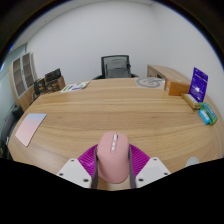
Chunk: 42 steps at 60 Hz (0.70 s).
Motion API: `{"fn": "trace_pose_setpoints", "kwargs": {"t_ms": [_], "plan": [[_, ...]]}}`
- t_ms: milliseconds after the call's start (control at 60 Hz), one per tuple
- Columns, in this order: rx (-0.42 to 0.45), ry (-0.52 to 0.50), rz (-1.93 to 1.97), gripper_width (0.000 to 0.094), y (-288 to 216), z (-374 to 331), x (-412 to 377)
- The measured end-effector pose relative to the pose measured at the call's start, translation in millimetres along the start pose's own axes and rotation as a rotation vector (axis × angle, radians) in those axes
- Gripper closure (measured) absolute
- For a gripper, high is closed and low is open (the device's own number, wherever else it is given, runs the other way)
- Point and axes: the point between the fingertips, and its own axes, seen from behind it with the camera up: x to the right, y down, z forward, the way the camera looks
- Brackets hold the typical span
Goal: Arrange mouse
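Observation:
A pink computer mouse (113, 158) sits between the two fingers of my gripper (113, 165), its nose pointing away from me over the wooden table (110, 110). The magenta pads (89, 158) press against both of its sides. The gripper is shut on the mouse, held just above or at the near edge of the table. The mouse's rear end is hidden between the fingers.
A pink sheet (30, 128) lies at the table's left end. A blue box (198, 84) and a teal item (207, 113) stand at the right end. A round white object (150, 84) and papers (75, 87) lie at the far side. An office chair (117, 66) stands behind.

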Motion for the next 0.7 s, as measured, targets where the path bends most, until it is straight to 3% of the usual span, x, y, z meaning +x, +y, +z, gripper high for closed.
{"fn": "trace_pose_setpoints", "kwargs": {"t_ms": [150,283,517,700], "plan": [[-0.021,0.008,0.023,0.0506,-5,-6,-11],[0.031,0.051,-0.044,0.0506,-36,-30,-55],[0.128,0.019,-0.058,0.0507,-83,-61,-225],[0.131,-0.038,-0.034,0.0508,-92,-43,-362]]}}
